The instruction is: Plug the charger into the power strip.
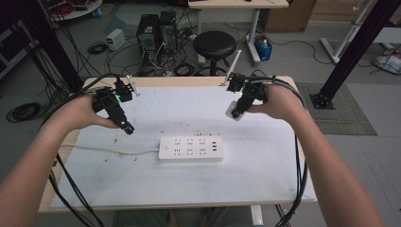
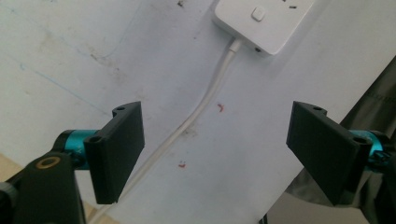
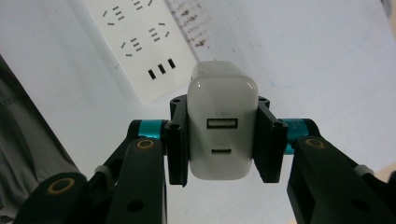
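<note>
up above the white mat, the right gripper (image 3: 223, 140) pinches a white usb charger (image 3: 222, 126) between both jaws, clear of the power strip (image 1: 190, 148) lying mid-table; the left gripper (image 2: 219, 149) hangs with jaws spread wide, empty, over the strip's cord (image 2: 196, 114)

High view: fixed above the person's side, facing forward and down; takes in the whole worktop (image 1: 265, 179), both forearms, and floor clutter beyond.
Left gripper view: rides the left tongs (image 2: 219, 149), looking steeply down between the spread jaws, close to the white surface; power strip (image 2: 264, 21) corner and its cable (image 2: 201, 109) ahead.
Right gripper view: rides the right tongs (image 3: 223, 140), close in; white charger (image 3: 222, 126) between the jaws, strip sockets beyond it.
Shared: the power strip, lying between both tongs in the high view.
</note>
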The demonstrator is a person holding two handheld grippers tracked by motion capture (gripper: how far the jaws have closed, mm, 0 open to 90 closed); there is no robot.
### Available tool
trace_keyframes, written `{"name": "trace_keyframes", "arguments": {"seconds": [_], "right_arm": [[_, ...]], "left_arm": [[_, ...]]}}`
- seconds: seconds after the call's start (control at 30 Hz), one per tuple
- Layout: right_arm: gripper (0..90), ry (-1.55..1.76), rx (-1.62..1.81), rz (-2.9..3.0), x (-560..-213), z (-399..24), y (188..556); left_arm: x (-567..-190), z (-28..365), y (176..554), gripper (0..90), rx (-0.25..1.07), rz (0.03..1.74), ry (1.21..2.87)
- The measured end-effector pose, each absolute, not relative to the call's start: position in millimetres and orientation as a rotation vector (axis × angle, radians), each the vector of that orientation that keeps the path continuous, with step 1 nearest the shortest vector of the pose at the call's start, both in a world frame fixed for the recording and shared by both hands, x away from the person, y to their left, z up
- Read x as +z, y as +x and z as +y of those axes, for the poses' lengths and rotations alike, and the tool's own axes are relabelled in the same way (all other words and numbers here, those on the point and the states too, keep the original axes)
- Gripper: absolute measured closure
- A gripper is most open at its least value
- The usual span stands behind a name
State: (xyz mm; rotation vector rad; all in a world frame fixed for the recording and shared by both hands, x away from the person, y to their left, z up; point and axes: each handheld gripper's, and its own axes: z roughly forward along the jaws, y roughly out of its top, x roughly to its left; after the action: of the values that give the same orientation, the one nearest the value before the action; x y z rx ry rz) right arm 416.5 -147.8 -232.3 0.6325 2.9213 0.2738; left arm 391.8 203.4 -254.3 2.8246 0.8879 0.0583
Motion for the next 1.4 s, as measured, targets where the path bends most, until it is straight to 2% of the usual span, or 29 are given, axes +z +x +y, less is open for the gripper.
{"name": "trace_keyframes", "arguments": {"seconds": [0.37,0.6,0.8,1.4], "right_arm": [[61.9,0.292,0.142,3.031,-285.4,-81.3,417.4],[61.9,0.156,0.061,3.057,-317.1,-55.4,418.4],[62.0,0.100,0.015,3.050,-334.2,-45.3,417.9],[62.8,-0.098,-0.031,3.028,-353.9,-39.7,414.1]], "left_arm": [[-265.4,206.4,382.3,18.8,0.047,0.868,2.803],[-269.5,206.8,381.7,18.8,0.041,0.864,2.801],[-272.0,205.5,381.0,18.8,0.023,0.851,2.799],[-282.7,199.0,384.1,18.8,-0.026,0.837,2.819]]}}
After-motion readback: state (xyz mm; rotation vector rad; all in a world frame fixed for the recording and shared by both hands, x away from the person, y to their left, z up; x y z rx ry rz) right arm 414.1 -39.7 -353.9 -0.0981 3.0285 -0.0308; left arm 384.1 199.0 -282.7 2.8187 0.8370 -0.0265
